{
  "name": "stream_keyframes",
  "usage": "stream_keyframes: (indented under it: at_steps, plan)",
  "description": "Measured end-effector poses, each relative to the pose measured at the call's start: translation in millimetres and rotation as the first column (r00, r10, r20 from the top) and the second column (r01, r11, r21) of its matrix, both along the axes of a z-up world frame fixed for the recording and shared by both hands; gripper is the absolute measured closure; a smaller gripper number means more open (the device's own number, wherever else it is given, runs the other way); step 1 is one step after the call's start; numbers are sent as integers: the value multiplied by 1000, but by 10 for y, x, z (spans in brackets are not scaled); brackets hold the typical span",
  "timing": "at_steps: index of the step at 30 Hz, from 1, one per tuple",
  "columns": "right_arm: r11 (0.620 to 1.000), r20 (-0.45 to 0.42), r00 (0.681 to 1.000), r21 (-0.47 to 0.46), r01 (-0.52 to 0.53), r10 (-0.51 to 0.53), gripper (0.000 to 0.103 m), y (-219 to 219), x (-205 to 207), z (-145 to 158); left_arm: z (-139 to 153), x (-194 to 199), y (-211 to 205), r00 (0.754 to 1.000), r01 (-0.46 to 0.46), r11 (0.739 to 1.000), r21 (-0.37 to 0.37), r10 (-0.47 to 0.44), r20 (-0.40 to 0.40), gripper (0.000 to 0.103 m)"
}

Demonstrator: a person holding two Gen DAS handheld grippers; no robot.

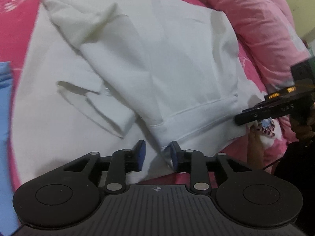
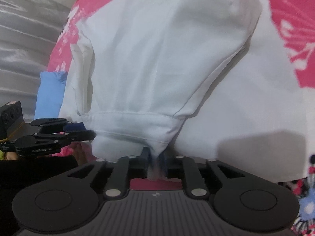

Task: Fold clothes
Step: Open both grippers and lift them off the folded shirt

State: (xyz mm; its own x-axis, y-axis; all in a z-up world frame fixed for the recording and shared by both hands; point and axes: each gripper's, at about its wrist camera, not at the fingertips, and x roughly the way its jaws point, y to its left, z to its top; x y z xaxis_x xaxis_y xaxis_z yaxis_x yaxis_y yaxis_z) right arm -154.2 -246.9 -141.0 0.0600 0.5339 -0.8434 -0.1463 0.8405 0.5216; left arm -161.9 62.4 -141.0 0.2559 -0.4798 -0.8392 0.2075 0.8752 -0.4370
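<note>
Left gripper [image 1: 157,153]: jaws parted, the white hoodie's [image 1: 157,63] hem corner lying between them, touching only the right pad. Right gripper [image 2: 155,163]: jaws narrowly apart around a bunched hem fold; grip uncertain. The hoodie lies half-folded on a pink bedspread [image 1: 19,19], blue garment [image 2: 49,96] beside.

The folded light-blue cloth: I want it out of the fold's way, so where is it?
The folded light-blue cloth lies on the pink bedsheet at the left wrist view's left edge, beside the white hooded sweatshirt; the right wrist view shows it left too.
</note>
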Motion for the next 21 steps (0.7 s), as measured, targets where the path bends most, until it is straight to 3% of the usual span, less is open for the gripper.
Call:
stream_keyframes:
  at_steps: [3,6,8,11,16,19,21]
  plan:
    - [1000,119,993,-9,15,-14,77,-143,-70,222,170,13,121,997,-40,998,39,38,64,71]
    - [1000,273,962,-18,21,-15,77,-257,-153,480,363,46,177,985,-67,996,57,57,165,71]
    - [1000,381,924,-25,-10,19,79,-234,-197,627,444,73,160,974,-67,998,13,63,216,71]
    - [995,479,872,-38,-90,97,79,-23,-223,671,396,110,-16,974,-15,999,-40,24,225,71]
    - [953,501,811,-161,-257,303,83,459,-280,391,81,90,-307,980,94,996,-8,-91,175,71]
    - [917,477,784,-228,-326,398,83,650,-330,171,-133,101,-270,988,73,997,20,-75,136,72]
    - [888,457,764,-299,-350,455,84,730,-354,19,-124,122,-216,990,54,998,-7,-53,128,72]
